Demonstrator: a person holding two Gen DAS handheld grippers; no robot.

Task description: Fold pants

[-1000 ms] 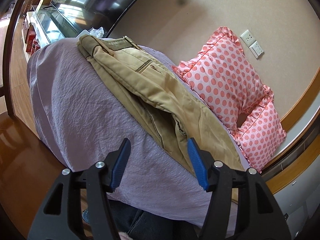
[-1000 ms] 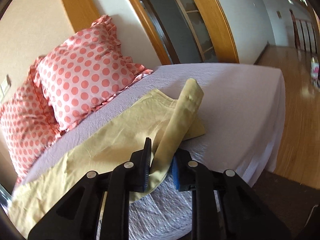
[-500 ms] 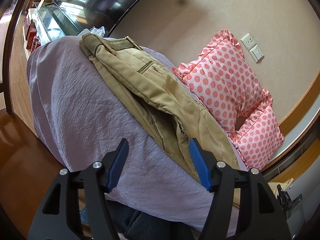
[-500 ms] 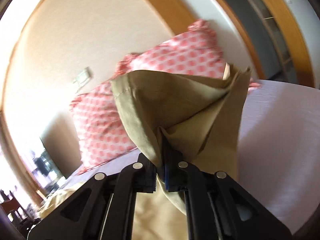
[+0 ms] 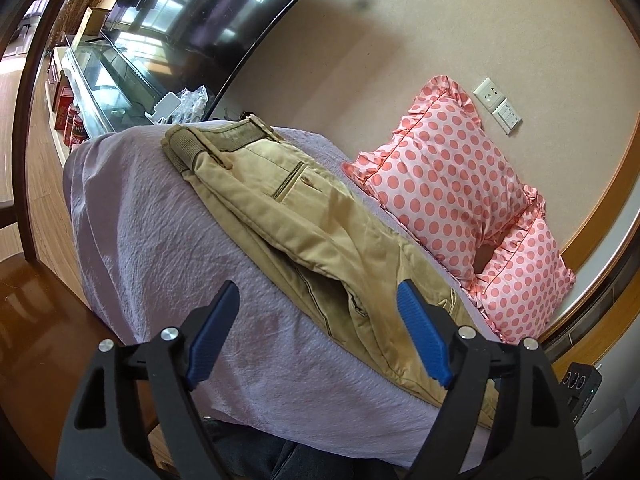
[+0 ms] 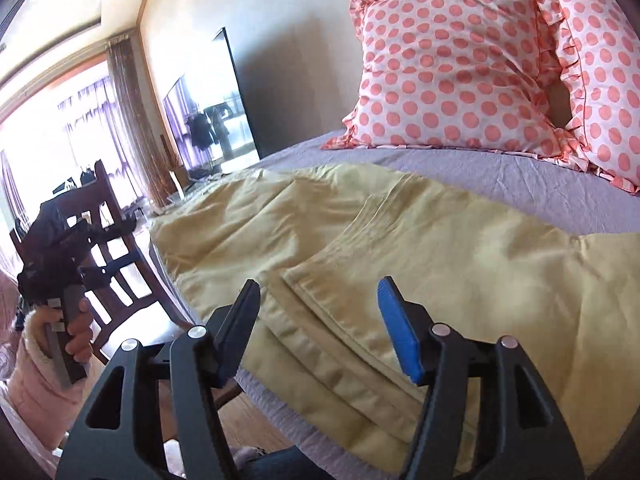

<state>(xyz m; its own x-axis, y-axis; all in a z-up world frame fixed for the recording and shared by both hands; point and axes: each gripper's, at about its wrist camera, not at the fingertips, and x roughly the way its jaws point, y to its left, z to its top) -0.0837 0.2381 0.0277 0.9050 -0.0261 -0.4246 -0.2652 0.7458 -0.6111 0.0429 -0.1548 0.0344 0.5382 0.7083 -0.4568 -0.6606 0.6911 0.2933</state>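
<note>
Khaki pants (image 5: 304,232) lie lengthwise on a lilac bedsheet (image 5: 160,248), waistband at the far end. In the right wrist view the pants (image 6: 400,256) show a leg end folded back over the rest, its hem lying between my fingers. My left gripper (image 5: 320,332) is open and empty, hovering above the near part of the pants. My right gripper (image 6: 320,320) is open and empty, just above the folded hem. The left gripper and the hand holding it also show in the right wrist view (image 6: 60,280).
Two pink polka-dot pillows (image 5: 452,176) (image 6: 452,72) lean on the wall behind the pants. A dark wooden chair (image 6: 116,256) stands beside the bed. A black TV (image 6: 216,112) and a glass cabinet (image 5: 104,84) stand beyond the bed's far end.
My right gripper carried the leg end up and over, laid it on the pants, and opened. My left gripper stayed open and shifted only slightly.
</note>
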